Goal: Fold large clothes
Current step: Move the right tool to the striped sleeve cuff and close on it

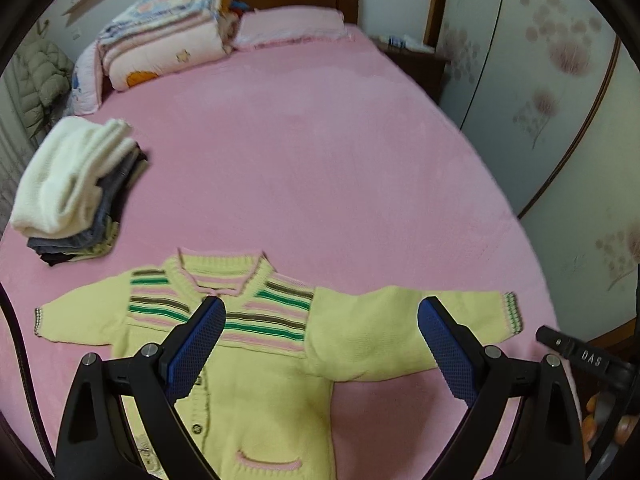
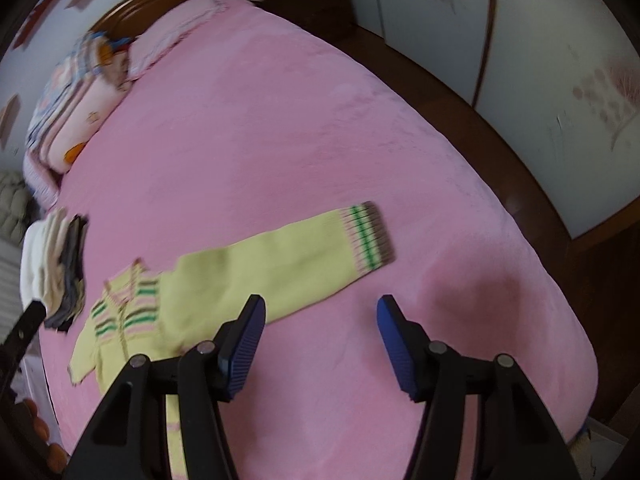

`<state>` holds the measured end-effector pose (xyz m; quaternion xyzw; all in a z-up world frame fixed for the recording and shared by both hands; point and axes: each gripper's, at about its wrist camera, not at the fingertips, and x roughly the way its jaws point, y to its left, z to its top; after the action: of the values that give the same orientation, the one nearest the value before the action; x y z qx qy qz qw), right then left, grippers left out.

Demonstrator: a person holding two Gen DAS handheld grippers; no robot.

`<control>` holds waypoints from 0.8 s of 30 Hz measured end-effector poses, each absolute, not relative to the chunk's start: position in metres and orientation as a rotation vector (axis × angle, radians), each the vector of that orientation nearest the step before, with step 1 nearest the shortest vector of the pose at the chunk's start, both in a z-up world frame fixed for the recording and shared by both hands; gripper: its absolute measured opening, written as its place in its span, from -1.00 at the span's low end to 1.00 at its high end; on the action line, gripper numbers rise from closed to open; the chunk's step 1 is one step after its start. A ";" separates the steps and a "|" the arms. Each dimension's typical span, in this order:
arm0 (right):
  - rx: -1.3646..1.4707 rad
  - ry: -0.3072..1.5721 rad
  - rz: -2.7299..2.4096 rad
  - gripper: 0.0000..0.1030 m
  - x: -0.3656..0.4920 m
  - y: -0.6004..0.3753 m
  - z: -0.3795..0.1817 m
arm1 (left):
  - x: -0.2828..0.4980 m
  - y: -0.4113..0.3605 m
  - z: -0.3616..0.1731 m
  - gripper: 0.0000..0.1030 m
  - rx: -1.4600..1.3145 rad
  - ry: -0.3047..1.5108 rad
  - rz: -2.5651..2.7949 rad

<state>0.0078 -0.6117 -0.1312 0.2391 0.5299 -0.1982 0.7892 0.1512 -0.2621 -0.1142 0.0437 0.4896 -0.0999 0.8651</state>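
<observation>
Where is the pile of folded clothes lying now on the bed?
In the left wrist view, the pile of folded clothes lies at the left edge of the pink bed, beyond the yellow cardigan.

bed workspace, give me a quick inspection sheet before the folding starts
surface: pink bedspread, smooth, mostly bare.
job's things: yellow striped cardigan lies flat, front up, both sleeves spread out; right sleeve cuff reaches toward the bed edge.
clutter: stack of folded clothes with a white knit on top, beyond the cardigan; folded quilt and pink pillow at the headboard.
grippers: left gripper open above the cardigan's chest; right gripper open near the right sleeve; neither holds anything.
cables: nothing seen.
surroundings: floral wardrobe doors, dark nightstand, puffy jacket hanging.
</observation>
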 end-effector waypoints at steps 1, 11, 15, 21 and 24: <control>0.523 1.149 -0.436 0.13 0.011 -0.621 -0.141 | 0.156 -0.268 -0.123 0.87 0.102 1.040 -0.198; 0.598 1.219 -0.509 0.03 0.032 -0.671 -0.215 | 0.181 -0.287 -0.201 0.87 0.077 1.227 -0.109; 0.601 1.236 -0.513 -0.08 0.036 -0.674 -0.228 | 0.181 -0.287 -0.204 0.87 0.064 1.225 -0.122; 0.574 1.220 -0.430 -0.77 0.043 -0.667 -0.222 | 0.176 -0.286 -0.191 0.87 0.081 1.228 -0.150; 0.588 1.156 -0.375 -0.78 0.040 -0.658 -0.199 | 0.170 -0.275 -0.172 0.87 0.066 1.182 -0.157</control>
<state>0.0395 -0.6578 -0.1988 0.2724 0.5350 -0.1735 0.7807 0.1696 -0.2749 -0.1721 0.0310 0.5564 -0.0741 0.8270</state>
